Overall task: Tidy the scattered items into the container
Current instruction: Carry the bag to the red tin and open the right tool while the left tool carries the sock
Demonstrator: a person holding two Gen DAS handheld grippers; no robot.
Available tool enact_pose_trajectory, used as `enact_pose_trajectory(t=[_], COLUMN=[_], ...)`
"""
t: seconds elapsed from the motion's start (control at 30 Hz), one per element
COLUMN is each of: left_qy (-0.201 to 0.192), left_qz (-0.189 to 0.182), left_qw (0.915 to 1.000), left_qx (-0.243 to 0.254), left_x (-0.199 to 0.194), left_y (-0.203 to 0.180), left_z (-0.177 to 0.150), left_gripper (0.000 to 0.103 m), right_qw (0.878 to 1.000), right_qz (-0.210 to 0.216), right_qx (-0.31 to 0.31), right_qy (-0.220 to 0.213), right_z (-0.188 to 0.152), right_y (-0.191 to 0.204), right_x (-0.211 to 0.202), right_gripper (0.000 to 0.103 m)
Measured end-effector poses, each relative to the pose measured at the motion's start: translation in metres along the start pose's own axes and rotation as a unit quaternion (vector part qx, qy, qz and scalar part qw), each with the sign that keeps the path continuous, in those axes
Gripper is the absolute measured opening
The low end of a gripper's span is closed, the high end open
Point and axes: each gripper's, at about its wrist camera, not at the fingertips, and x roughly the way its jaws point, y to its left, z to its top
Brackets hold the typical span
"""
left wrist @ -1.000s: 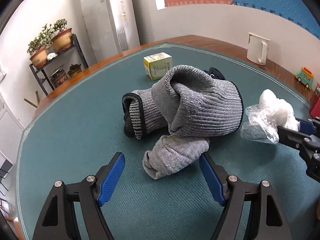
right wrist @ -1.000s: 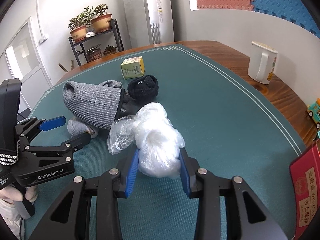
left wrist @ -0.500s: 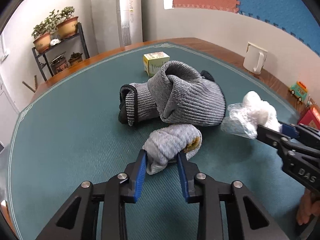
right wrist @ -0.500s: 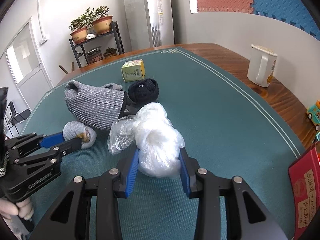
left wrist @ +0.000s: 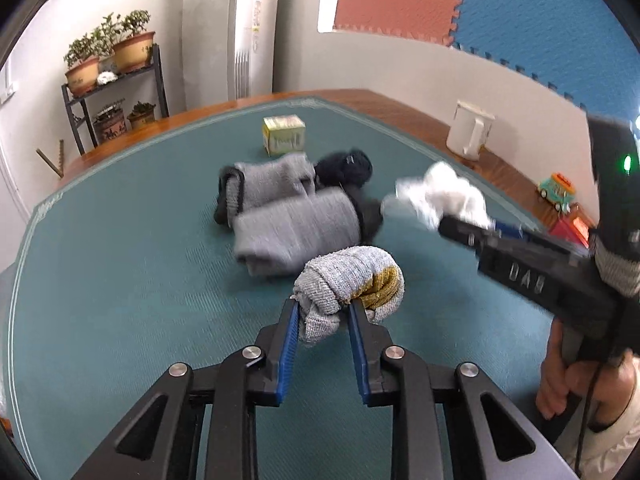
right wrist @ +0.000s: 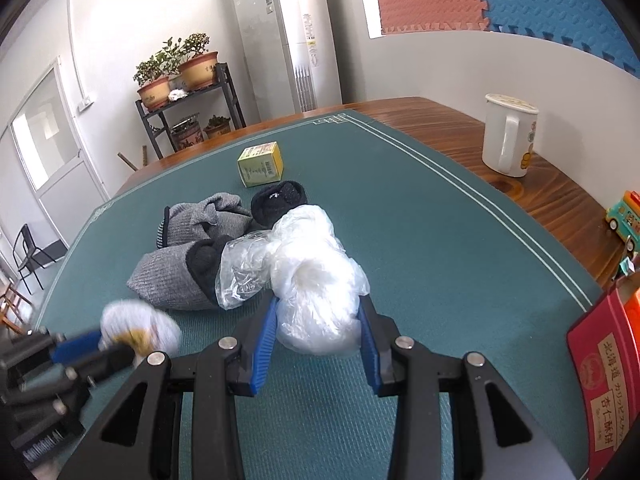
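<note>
My left gripper (left wrist: 322,308) is shut on a rolled light-grey sock with a yellow toe (left wrist: 348,280) and holds it above the green mat; it shows blurred in the right wrist view (right wrist: 138,330). My right gripper (right wrist: 318,308) is shut on a white bundle in clear plastic (right wrist: 316,280), which also shows in the left wrist view (left wrist: 444,196). A grey knit hat (left wrist: 296,232) and a grey sleeve piece (left wrist: 272,182) lie on the mat, next to a black sock ball (right wrist: 280,200).
A yellow-green small box (right wrist: 260,164) stands farther back on the mat. A white jug (right wrist: 508,136) and a toy bus (right wrist: 624,216) are on the wooden edge at right. A red tin (right wrist: 604,376) sits at the near right.
My left gripper closed on the grey sock and lifted it up and back off the mat. The grey hat has flopped flatter. My right gripper has risen a little with the plastic bundle.
</note>
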Motion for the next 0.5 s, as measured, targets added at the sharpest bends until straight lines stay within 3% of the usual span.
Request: enact_pose_trajectory(t=[0.17,0.2,0.23,0.3,0.5], left_qy=[0.029,0.029,0.026,0.019,0.018], left_qz=[0.009,0.009,0.008,0.007,0.003], left_qw=[0.9995,0.9996,0.9996,0.9998,0.9998], left_qx=[-0.001,0.0,0.001,0.003,0.005], left_x=[0.015,0.015,0.014,0.012,0.018], left_y=[-0.006,-0.006,-0.007,-0.007,-0.006], left_z=[-0.01,-0.01,-0.01,-0.009,-0.006], left_gripper=[0.031,0.036,0.05,0.063,0.063], right_qw=[1.0,1.0,1.0,1.0,1.0], right_qz=[0.002,0.002,0.003,0.003,0.003], right_qx=[0.002,0.003,0.004,0.005,-0.003], right_qy=[0.0,0.0,0.001,0.003,0.006], right_z=[0.0,0.0,0.0,0.0,-0.002], right_y=[0.0,-0.001,-0.001,-0.002,0.002], right_x=[-0.001,-0.001,-0.001,0.0,0.002], right_gripper=[0.041,0.041,0.041,0.041,0.041])
